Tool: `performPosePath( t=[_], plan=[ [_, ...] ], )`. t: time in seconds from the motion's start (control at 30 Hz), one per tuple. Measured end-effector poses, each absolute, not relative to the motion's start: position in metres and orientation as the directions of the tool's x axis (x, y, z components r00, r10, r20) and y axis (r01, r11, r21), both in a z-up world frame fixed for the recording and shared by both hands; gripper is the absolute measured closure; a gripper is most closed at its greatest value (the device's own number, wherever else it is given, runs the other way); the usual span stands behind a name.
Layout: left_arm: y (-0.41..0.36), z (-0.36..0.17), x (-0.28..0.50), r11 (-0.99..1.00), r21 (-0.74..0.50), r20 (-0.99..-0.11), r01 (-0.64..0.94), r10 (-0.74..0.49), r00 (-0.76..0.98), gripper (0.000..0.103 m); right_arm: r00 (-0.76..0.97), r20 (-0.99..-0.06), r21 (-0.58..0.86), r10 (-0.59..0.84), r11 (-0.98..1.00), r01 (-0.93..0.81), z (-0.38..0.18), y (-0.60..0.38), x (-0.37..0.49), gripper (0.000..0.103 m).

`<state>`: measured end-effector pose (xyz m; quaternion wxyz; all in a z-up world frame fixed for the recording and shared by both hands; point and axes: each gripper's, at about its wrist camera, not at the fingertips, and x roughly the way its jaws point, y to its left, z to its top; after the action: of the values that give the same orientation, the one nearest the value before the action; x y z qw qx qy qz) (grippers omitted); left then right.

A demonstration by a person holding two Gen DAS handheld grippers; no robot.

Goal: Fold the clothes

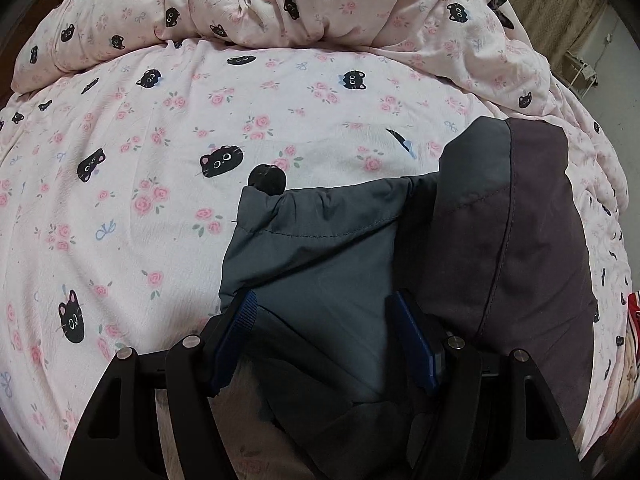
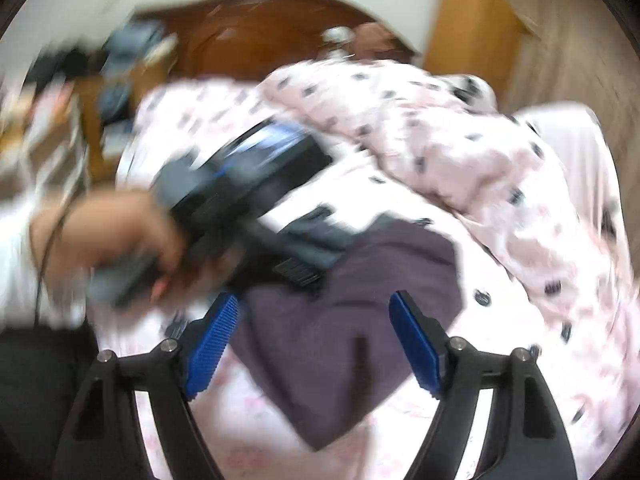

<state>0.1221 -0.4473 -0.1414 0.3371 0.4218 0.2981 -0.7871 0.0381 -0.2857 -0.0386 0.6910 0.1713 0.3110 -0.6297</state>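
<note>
Left gripper: we are holding the left gripper [image 1: 324, 344] over the garment [image 1: 320, 264], fingers spread wide. Grey fabric is lying between the pads [image 1: 240, 332], but we cannot tell whether they are pinching it; they look too far apart for a grip.

Right gripper: we are holding the right gripper [image 2: 316, 344] wide open, with nothing between its fingers. Its view is badly blurred.

Garment: it is lying on the bed [image 1: 160, 160], grey on one side, purple [image 1: 532, 240] on the other. In the left view it is filling the space at the fingers and running forward and to the right. In the right view the purple part [image 2: 352, 320] is sitting just ahead of and below the open fingers, apparently apart from them.

Cord stopper: a black stopper [image 1: 267, 178] is sitting at the gathered far corner of the grey panel.

Handling: we are judging the cloth light, soft and limp, likely a bit slick, so it will sag and slide. Stitched hems and corners are looking like the best holds.

Surroundings: a bunched quilt [image 1: 320, 0] is lying beyond the garment, well apart.
</note>
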Motion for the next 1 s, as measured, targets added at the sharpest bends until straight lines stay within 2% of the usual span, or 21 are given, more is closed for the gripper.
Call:
performPosePath(
  t=[0.07,0.13,0.17,0.2,0.23,0.3,0.63,0.83,1.0],
  plan=[
    [-0.448,-0.141,0.123,-0.594,-0.186,-0.865,0.783,-0.279,-0.417,0.038,0.028,-0.655,-0.068,-0.755,0.096,0.993,-0.026,-0.305,0.009,0.033],
    [-0.447,-0.141,0.122,-0.594,-0.184,-0.866,0.783,-0.28,-0.415,0.038,0.044,-0.676,-0.002,-0.736,0.061,0.998,-0.019,-0.329,-0.016,0.056],
    [-0.448,-0.142,0.122,-0.594,-0.183,-0.866,0.784,-0.28,-0.414,0.038,0.052,-0.686,0.028,-0.726,0.045,0.999,-0.016,-0.34,-0.028,0.064],
    [-0.448,-0.142,0.121,-0.593,-0.182,-0.867,0.784,-0.28,-0.413,0.038,0.058,-0.698,0.047,-0.713,0.034,0.998,-0.02,-0.345,-0.032,0.078],
    [-0.448,-0.142,0.121,-0.594,-0.181,-0.867,0.784,-0.28,-0.413,0.038,0.059,-0.716,0.068,-0.695,0.014,0.998,-0.025,-0.347,-0.036,0.086],
    [-0.449,-0.142,0.121,-0.595,-0.18,-0.868,0.783,-0.279,-0.411,0.038,0.062,-0.749,0.097,-0.66,-0.017,0.995,-0.037,-0.366,-0.05,0.092],
    [-0.451,-0.133,0.13,-0.577,-0.177,-0.86,0.797,-0.304,-0.41,0.038,0.027,-0.865,0.087,-0.501,-0.098,0.991,-0.109,-0.399,-0.05,0.094],
    [-0.452,-0.111,0.144,-0.565,-0.261,-0.786,0.783,-0.346,-0.512,0.038,0.054,-0.855,0.126,-0.515,-0.105,0.986,-0.113,-0.394,-0.053,0.093],
    [-0.431,-0.096,0.146,-0.623,-0.316,-0.755,0.716,-0.292,-0.587,0.038,0.069,-0.824,0.148,-0.562,-0.096,0.984,-0.097,-0.382,-0.054,0.092]
  ],
)
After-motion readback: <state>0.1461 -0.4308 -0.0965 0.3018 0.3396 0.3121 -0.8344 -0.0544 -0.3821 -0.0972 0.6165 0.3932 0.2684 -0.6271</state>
